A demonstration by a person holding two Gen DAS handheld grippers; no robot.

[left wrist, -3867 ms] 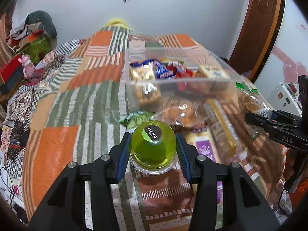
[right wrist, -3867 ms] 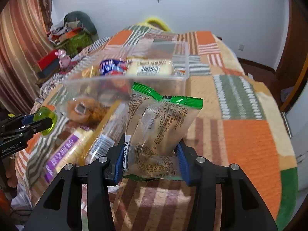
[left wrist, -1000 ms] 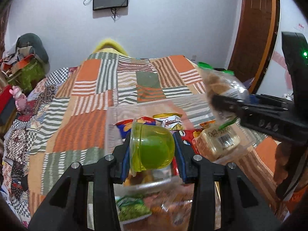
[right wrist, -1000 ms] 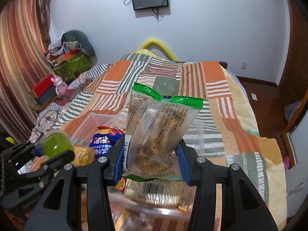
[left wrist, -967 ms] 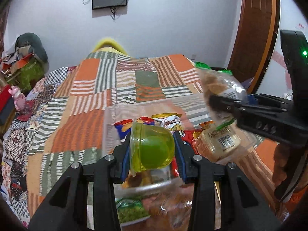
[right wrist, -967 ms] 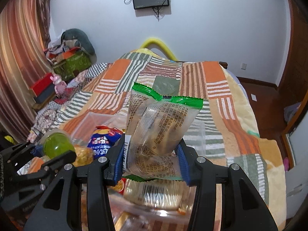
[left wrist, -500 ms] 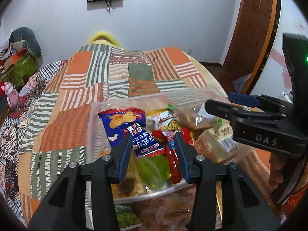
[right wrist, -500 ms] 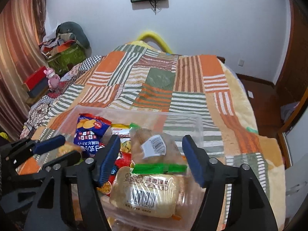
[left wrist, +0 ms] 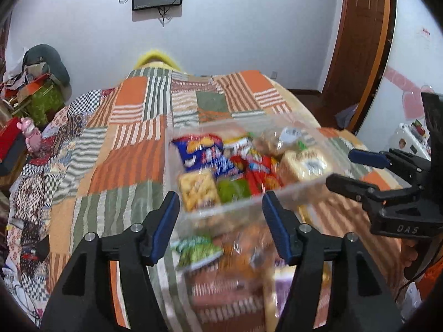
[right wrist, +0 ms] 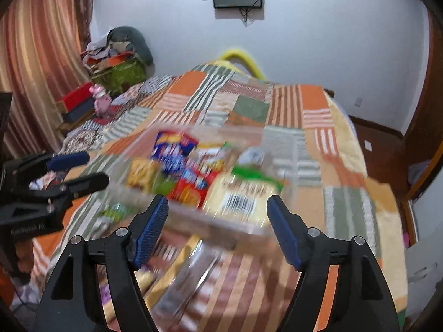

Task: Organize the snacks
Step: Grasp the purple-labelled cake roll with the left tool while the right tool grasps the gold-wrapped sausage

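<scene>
A clear plastic bin [left wrist: 249, 207] on the bed holds the snacks: a green jelly cup [left wrist: 234, 191], a blue chip bag [left wrist: 202, 152] and a green-sealed bread packet [right wrist: 250, 175] lying on a yellow cake pack [right wrist: 241, 196]. My left gripper [left wrist: 220, 213] hangs just in front of the bin's near wall, its jaws opening with nothing between them. My right gripper [right wrist: 217, 217] is likewise in front of the bin [right wrist: 191, 215], jaws opening and empty. Each wrist view shows the other gripper off to the side, the right gripper [left wrist: 340, 170] and the left gripper [right wrist: 95, 167]. Both views are motion-blurred.
Loose snacks lie on the patchwork blanket [left wrist: 124, 171] in front of the bin: a green pack [left wrist: 196, 250], a purple pack [left wrist: 282, 279] and a long clear packet [right wrist: 191, 271]. Boxes and a pink toy [right wrist: 101, 99] crowd the left bedside. A brown door [left wrist: 357, 41] stands at the right.
The left gripper let go of the jelly cup and the right let go of the bread packet; both now lie in the bin. Both grippers opened and drew back from the bin.
</scene>
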